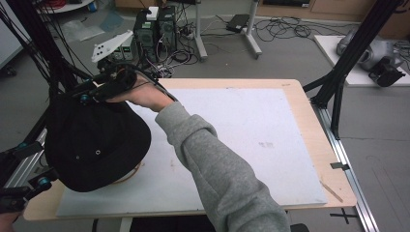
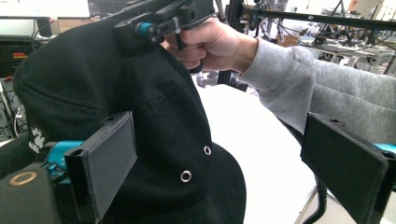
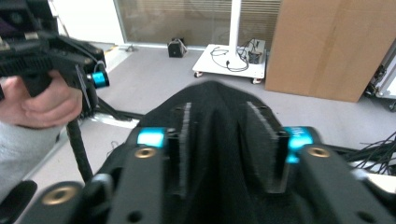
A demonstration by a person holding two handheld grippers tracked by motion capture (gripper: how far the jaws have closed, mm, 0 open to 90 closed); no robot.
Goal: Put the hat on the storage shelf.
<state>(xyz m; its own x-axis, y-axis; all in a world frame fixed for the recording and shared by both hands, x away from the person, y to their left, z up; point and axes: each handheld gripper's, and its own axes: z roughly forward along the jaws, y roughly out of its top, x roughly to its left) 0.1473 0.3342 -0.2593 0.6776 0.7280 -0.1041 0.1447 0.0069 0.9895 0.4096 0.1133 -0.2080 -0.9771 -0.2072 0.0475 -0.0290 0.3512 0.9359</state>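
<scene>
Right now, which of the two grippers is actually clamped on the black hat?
The right gripper: its jaws pinch a fold of the black hat at its far edge. The left gripper stands wide open at the hat's near side.

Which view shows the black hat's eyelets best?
The left gripper view: two metal eyelets sit close and sharp on the hat. The high view shows the hat whole, with only a tiny eyelet visible. The right gripper view shows just a fold of hat pinched in the right claw.
</scene>
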